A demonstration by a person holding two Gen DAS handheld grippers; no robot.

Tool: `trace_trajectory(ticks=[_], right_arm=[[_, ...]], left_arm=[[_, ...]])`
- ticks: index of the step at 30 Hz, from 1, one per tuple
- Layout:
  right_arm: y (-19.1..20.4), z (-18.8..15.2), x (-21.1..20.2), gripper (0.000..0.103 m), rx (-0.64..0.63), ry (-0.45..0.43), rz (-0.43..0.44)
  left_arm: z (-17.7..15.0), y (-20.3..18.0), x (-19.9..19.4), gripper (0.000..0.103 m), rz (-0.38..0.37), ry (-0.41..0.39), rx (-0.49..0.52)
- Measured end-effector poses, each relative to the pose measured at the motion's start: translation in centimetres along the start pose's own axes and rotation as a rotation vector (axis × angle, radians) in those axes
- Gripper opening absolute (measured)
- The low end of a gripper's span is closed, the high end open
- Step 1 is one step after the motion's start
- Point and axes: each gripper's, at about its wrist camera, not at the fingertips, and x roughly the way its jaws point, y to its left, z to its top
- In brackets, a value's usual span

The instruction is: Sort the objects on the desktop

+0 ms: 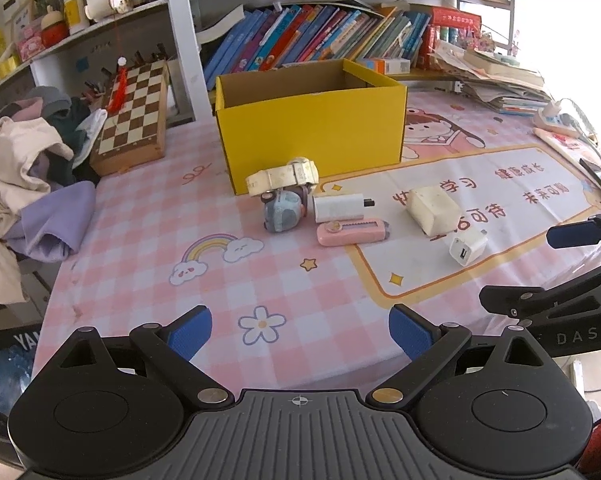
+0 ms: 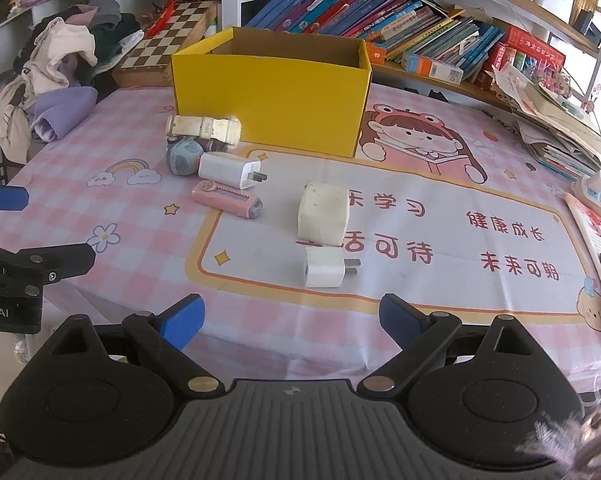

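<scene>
The yellow cardboard box (image 2: 268, 100) stands open-topped toward the back of the table (image 2: 460, 292), which wears a pink checked cloth printed with a cartoon girl and a rainbow, and in front of it we find the small objects to be sorted. Touching the box's near left corner lies a cream wristwatch (image 2: 204, 128), resting on top of a small grey-blue toy figure (image 2: 184, 156) (its details are too small for us to read). Just beside these sits a white charger plug (image 2: 230, 170) with its prongs pointing right, and in front of it a pink utility knife (image 2: 227, 199). Further right, apart from that cluster, are a cream rectangular block (image 2: 323, 220) and, near it on the side towards us, a smaller white USB charger (image 2: 326, 267). We hold the left tool (image 1: 300, 334) low over the near edge of the table with its blue-padded fingers (image 1: 190, 334) spread wide and nothing between them; the right tool (image 2: 290, 322) hovers likewise, fingers parted and empty. A chessboard (image 1: 134, 114) leans behind the box to the left, next to a pile of clothes (image 1: 28, 172), and books (image 1: 320, 36) fill the shelf behind.
</scene>
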Motion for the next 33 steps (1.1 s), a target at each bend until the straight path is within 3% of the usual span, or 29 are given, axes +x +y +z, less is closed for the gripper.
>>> trace_trajectory(ticks=[33], right_arm=[[-1.0, 0.4, 1.6, 0.095, 0.010, 0.042, 0.003]], left_arm=[[0.6, -0.3, 1.7, 0.097, -0.028, 0.031, 0.011]])
